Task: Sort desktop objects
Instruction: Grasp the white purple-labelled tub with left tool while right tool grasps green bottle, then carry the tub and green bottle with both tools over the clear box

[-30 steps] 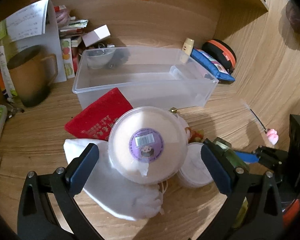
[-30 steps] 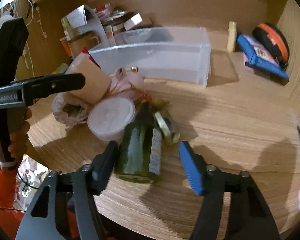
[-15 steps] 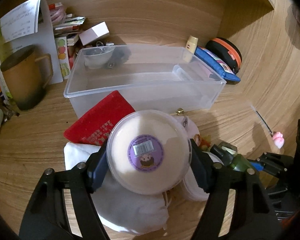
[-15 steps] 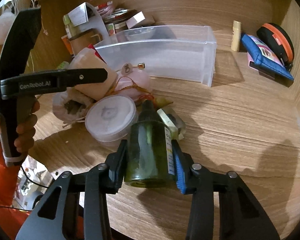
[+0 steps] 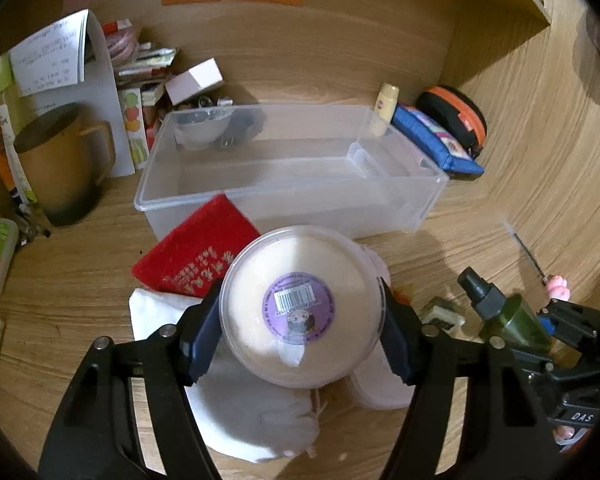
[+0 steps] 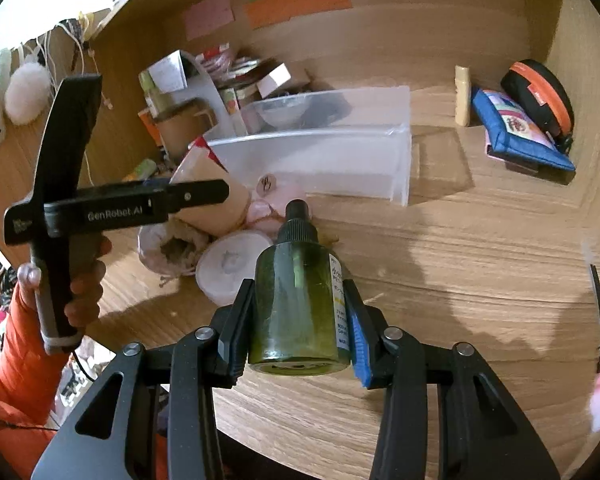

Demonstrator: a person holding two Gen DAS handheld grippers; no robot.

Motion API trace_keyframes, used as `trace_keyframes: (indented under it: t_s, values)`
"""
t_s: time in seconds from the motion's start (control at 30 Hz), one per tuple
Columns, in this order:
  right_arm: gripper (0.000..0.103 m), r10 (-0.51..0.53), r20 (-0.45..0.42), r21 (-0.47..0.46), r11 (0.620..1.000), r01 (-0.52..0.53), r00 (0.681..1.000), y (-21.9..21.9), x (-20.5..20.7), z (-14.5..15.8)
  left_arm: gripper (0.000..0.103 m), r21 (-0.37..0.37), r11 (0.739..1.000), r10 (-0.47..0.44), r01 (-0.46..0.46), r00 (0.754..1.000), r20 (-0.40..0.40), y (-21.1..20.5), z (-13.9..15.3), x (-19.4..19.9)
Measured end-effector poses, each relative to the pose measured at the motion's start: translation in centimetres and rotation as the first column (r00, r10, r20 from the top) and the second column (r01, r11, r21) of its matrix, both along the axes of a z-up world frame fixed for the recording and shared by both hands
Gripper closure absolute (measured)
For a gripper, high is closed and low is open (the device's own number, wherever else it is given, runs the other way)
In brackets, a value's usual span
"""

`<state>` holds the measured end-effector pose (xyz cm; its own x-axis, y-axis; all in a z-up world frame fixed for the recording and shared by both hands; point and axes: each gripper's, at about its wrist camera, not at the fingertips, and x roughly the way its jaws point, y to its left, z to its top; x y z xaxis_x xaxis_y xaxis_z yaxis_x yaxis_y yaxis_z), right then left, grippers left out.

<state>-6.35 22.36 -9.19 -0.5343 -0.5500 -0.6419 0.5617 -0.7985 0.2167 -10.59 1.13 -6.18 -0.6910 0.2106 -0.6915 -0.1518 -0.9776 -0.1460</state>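
A round cream tub (image 5: 300, 304) with a purple barcode sticker sits between the fingers of my left gripper (image 5: 300, 330). Its jaws are closing and both pads press on the tub's rim. The tub rests over a white cloth pouch (image 5: 252, 412) and a red booklet (image 5: 196, 252). My right gripper (image 6: 298, 320) is shut on a dark green spray bottle (image 6: 296, 280), cap pointing away, held a little above the desk. That bottle (image 5: 520, 320) also shows at the right of the left wrist view. An empty clear plastic box (image 5: 284, 200) stands just behind both.
A small white lidded tub (image 6: 232, 264) lies beside the bottle. At the back stand a brown mug (image 5: 60, 168), papers (image 5: 52, 60), a cream tube (image 5: 384, 108), a blue pouch (image 5: 436, 140) and a black-and-orange case (image 5: 456, 116). A pink-tipped stick (image 5: 556, 284) lies right.
The left jaws went from wide open to pressing on the round tub. The right jaws closed on the green bottle and raised it off the desk.
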Motion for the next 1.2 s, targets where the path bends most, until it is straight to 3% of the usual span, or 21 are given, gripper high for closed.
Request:
trace_keyframes:
  t_s: [0.43, 0.87, 1.2]
  values:
    - [0.065, -0.023, -0.076, -0.055, 0.998, 0.019, 0.997, 0.7, -0.6, 3.2, 0.035, -0.04, 0.999, 0.029, -0.033, 0.993, -0.113, -0.2, 4.4, 2.0]
    - [0.065, -0.011, -0.163, -0.097, 0.995, -0.005, 0.987, -1.2, -1.4, 7.8, 0.035, -0.086, 0.989, 0.094, -0.119, 0.963, -0.252, -1.8, 8.9, 3.6]
    - [0.065, 0.02, -0.169, -0.098, 0.994, -0.037, 0.985, -2.9, -3.2, 9.5, 0.035, -0.103, 0.969, 0.191, -0.226, 0.944, -0.27, -4.4, 10.0, 2.5]
